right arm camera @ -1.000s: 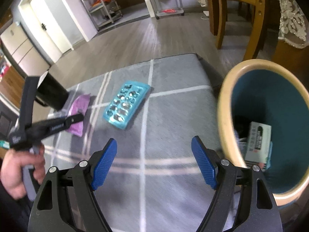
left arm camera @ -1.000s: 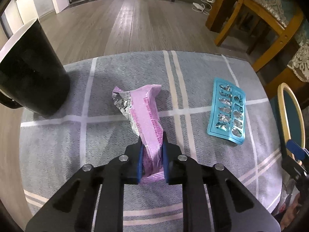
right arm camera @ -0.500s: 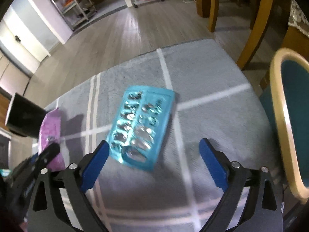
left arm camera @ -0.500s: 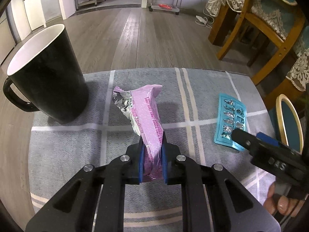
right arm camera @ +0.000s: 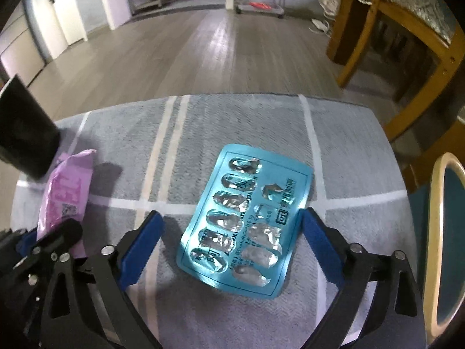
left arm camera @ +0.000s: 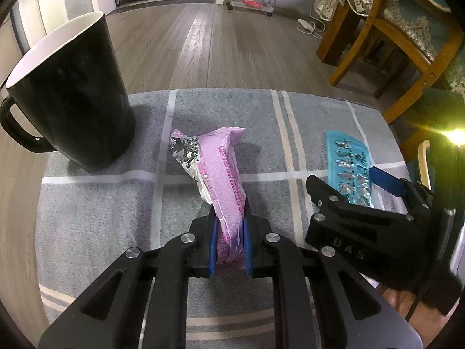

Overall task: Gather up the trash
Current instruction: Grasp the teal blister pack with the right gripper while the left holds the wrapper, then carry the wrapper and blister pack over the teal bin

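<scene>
A pink snack wrapper (left arm camera: 218,174) with a torn silver end lies on the grey checked cloth (left arm camera: 101,226); my left gripper (left arm camera: 229,244) is shut on its near end. The wrapper (right arm camera: 68,195) also shows at the left of the right wrist view. An empty teal blister pack (right arm camera: 247,218) lies flat on the cloth. My right gripper (right arm camera: 232,238) straddles its near half, jaws wide and closing, pads clear of its edges. In the left wrist view the blister pack (left arm camera: 348,165) is partly hidden behind the right gripper.
A tall black mug (left arm camera: 72,99) stands at the cloth's far left corner. A teal bin with a cream rim (right arm camera: 438,232) sits just past the table's right edge. Wooden chairs (left arm camera: 392,37) stand beyond on the plank floor.
My right gripper swung left from over the bin to the blister pack and now straddles it. The left gripper stayed shut on the pink wrapper and hardly moved.
</scene>
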Demonstrator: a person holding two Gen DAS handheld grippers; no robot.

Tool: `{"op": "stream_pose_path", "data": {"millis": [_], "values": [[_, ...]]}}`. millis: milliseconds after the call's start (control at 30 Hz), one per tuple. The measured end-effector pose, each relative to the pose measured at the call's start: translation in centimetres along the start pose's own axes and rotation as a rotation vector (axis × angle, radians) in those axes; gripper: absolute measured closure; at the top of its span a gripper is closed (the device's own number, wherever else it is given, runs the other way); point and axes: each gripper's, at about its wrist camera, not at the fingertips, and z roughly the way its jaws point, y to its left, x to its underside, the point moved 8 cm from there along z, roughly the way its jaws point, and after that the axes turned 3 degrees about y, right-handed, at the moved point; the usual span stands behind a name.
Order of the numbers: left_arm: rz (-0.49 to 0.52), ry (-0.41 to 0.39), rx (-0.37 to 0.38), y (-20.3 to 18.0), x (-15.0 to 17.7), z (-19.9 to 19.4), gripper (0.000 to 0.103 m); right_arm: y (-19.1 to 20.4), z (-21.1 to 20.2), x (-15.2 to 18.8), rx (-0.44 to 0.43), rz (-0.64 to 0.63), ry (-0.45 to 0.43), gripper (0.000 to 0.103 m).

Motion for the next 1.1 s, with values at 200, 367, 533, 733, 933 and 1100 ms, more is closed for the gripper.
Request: {"op": "stream_pose_path", "data": {"millis": [200, 367, 533, 733, 933, 1100], "values": [[0.018, 0.001, -0.001, -0.4, -0.1, 0.4, 0.09, -0.2, -1.4, 1.4, -0.046, -0.04, -0.024, 0.033], [0.033, -0.006, -0.006, -0.5, -0.1, 0.3, 0.09, -0.7, -2.6, 3.2, -0.087, -0.049, -0.018, 0.033], [0.058, -0.016, -0.013, -1.4, 0.4, 0.1, 0.09, -1.7, -4.7, 6.1, -0.114, -0.057, -0.029, 0.033], [0.089, -0.028, -0.011, -2.2, 1.1, -0.9, 0.09, -3.3, -7.4, 9.1, -0.116, -0.053, -0.05, 0.033], [0.144, -0.049, 0.004, -3.8, 1.9, -2.5, 0.09, -5.0, -9.7, 10.0, -0.123, -0.054, -0.084, 0.033], [0.186, -0.062, 0.014, -5.3, 2.9, -3.6, 0.09, -5.3, -11.7, 10.2, -0.121, -0.067, -0.124, 0.033]]}}
